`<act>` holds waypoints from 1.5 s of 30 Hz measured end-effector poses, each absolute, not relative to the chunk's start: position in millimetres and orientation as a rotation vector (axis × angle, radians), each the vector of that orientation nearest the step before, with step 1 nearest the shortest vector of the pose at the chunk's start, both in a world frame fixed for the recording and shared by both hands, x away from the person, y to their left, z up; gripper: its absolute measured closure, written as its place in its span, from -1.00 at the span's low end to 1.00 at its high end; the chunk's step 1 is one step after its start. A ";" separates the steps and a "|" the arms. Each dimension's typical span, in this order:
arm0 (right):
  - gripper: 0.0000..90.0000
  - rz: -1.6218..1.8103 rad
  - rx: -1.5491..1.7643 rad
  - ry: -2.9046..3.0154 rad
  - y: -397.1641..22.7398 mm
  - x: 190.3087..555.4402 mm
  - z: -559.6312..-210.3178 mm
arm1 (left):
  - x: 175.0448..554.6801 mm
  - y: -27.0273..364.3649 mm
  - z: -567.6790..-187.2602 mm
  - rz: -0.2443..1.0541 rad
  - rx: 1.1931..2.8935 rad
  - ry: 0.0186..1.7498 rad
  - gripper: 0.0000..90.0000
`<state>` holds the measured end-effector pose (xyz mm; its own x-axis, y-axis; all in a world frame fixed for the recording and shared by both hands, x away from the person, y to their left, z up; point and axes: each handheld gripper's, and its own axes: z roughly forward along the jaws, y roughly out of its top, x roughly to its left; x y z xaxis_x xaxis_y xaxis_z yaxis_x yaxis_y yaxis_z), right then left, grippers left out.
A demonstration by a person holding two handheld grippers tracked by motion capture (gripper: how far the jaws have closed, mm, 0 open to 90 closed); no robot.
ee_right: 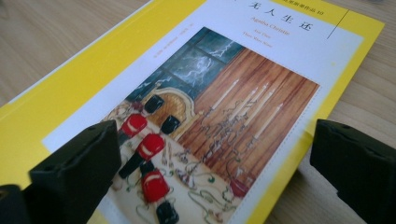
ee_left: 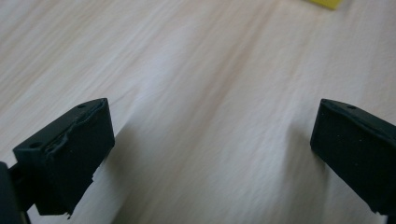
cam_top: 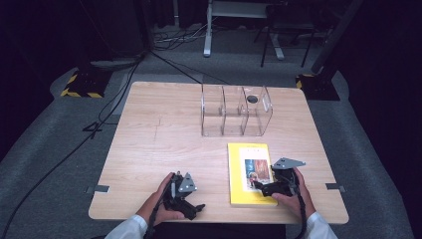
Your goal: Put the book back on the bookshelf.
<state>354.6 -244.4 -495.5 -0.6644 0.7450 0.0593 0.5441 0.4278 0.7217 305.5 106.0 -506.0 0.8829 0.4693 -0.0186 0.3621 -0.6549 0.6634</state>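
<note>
**Book flat at the near right, both grippers spread**

Book (cam_top: 250, 174) lies flat on the table (cam_top: 159, 149), cover up, at the near right, its near edge close to the table's front edge. From my right gripper view I read "Agatha Christie" on the white panel of the yellow cover (ee_right: 196, 116), under a line of bold Chinese characters; smaller print beneath is too fine for me to make out. The cover picture shows red-and-black figures, candlesticks and a dark window.

My right gripper (cam_top: 271, 186) sits at the book's near right corner with its jaws wide apart, one over the cover picture, the other past the book's right edge over bare wood. I can't tell whether either touches the book.

My left gripper (cam_top: 191, 209) is at the near edge of the table, left of the book and apart from it, jaws wide apart over bare wood; a yellow corner of the book shows at the top of its view.

A clear rack (cam_top: 236, 110) with three compartments stands beyond the book, toward the far edge. The left half of the table is open wood, with free room between book and rack.
</note>
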 end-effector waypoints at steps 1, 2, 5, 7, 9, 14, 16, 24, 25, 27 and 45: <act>-0.81 1.102 1.111 2.437 -252.0 350.8 -495.8 | 304.1 102.3 -505.9 0.191 2.356 0.589 -1.00; -0.78 1.127 1.108 2.461 -257.4 348.6 -496.4 | 303.8 99.5 -505.7 0.190 2.361 0.573 -1.00; -0.78 1.172 1.098 2.529 -268.2 342.5 -498.5 | 303.6 96.8 -505.8 0.186 2.360 0.568 -1.00; -0.86 1.185 1.074 2.538 -267.6 337.2 -500.1 | 303.8 96.8 -505.8 0.186 2.361 0.566 -1.00; -1.00 1.162 1.070 2.538 -260.8 335.2 -501.3 | 303.8 96.2 -505.9 0.189 2.359 0.566 -1.00; -1.00 1.129 1.124 2.474 -243.4 337.7 -500.6 | 304.4 95.9 -505.5 0.180 2.367 0.560 -1.00; -1.00 1.117 1.140 2.463 -235.8 339.7 -499.9 | 304.6 95.8 -505.6 0.178 2.366 0.558 -1.00; -1.00 1.100 1.196 2.406 -198.4 343.9 -500.1 | 305.4 95.3 -505.6 0.178 2.367 0.552 -1.00; -0.99 1.099 1.185 2.412 -195.7 343.8 -500.0 | 305.7 95.3 -505.4 0.180 2.372 0.548 -1.00; -0.98 1.095 1.164 2.414 -194.4 343.3 -499.2 | 305.8 91.2 -505.7 0.188 2.361 0.565 -1.00; -0.43 1.061 0.777 2.647 -250.5 311.5 -496.4 | 294.5 53.3 -505.4 0.185 2.367 0.558 -1.00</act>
